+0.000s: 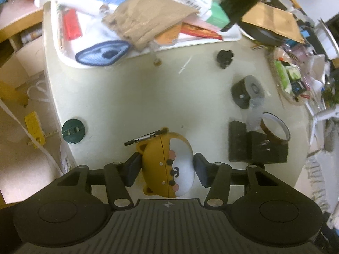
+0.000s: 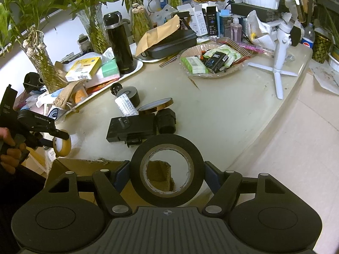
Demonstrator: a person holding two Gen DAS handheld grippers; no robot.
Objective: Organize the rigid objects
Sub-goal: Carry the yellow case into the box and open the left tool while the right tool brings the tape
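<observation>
1. White tray at the table's far left holds a heap: red lighter, blue-and-white pouch, crumpled brown paper bag, boxes stacked on top; the black flask stands on the tray's far end.
2. Clear shallow bowl holds green-and-white sachets and a small black box.
3. Cardboard box sits below the table edge, seen under the right gripper; contents unclear.
4. Left gripper, jaws at medium width, straddles the yellow-and-white animal-face case near the table's front edge; left pad touches the yellow side, right pad looks just touching the white side.
5. Case's long axis runs front-to-back along the fingers; face turned sideways, black carabiner clip at its far end.
6. Right gripper grips the black tape roll by its outer rim, roll upright, hole facing the camera.
7. Loose on the table: amber tape roll, black blocks, second black roll.
</observation>
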